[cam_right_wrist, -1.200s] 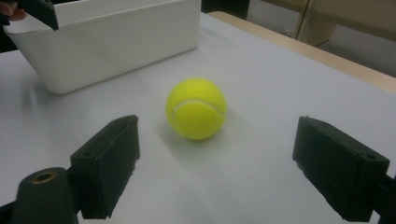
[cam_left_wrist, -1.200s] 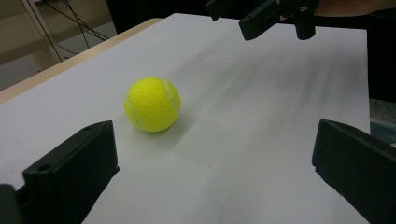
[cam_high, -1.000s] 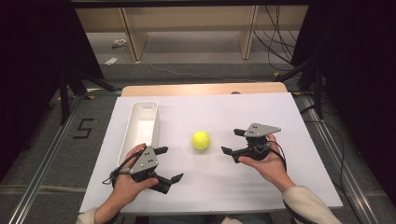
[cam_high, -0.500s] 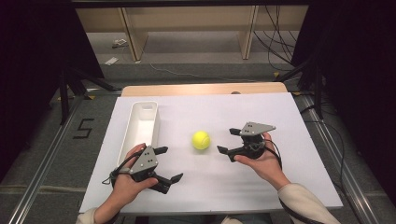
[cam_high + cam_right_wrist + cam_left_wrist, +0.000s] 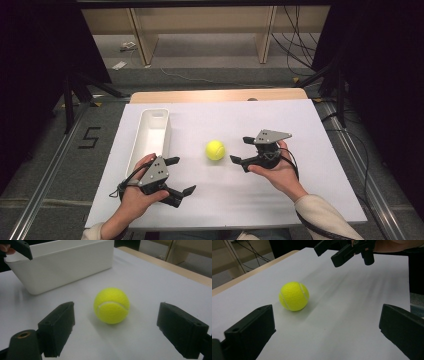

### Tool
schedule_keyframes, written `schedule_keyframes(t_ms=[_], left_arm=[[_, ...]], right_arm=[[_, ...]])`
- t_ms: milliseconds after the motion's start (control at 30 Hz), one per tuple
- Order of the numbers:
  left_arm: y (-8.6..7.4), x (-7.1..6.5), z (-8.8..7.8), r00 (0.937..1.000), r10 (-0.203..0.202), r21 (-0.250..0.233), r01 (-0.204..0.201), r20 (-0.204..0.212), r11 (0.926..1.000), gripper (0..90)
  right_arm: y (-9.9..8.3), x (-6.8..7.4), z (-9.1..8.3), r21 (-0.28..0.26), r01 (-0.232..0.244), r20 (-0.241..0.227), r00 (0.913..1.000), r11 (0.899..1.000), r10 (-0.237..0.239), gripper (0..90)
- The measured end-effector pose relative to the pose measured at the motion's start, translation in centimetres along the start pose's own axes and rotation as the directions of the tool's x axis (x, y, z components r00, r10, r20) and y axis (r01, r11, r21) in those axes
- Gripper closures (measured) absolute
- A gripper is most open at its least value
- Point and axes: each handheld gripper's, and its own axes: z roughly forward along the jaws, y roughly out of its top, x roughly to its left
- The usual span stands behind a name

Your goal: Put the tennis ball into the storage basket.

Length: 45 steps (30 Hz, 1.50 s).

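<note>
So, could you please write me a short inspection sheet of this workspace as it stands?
Surface: white sheet-covered table, bare wooden edge at the far side.
Job's things: yellow felt tennis ball resting on the sheet, ungripped; long white plastic bin to its left, contents not visible.
Clutter: nothing seen on the table.
Grippers: left gripper open, near the bin's near end; right gripper open, jaws facing the ball, just short of it.
Cables: black cable trails from the right gripper; more on the floor.
Surroundings: wooden frame, floor marked 5, dark curtains.

Yellow tennis ball (image 5: 215,150) on white table (image 5: 300,125)
</note>
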Motion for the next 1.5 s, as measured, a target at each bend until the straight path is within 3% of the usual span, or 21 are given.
schedule_keyframes(t_ms=[1500], left_arm=[[0.0, 0.0, 0.1, 1.0, 0.0, 0.002, 0.0, 0.005, 1.0, 0.0]], right_arm=[[0.6, 0.2, 3.4, 0.037, -0.003, -0.027, 0.9996, 0.999, 0.004, 15.4]])
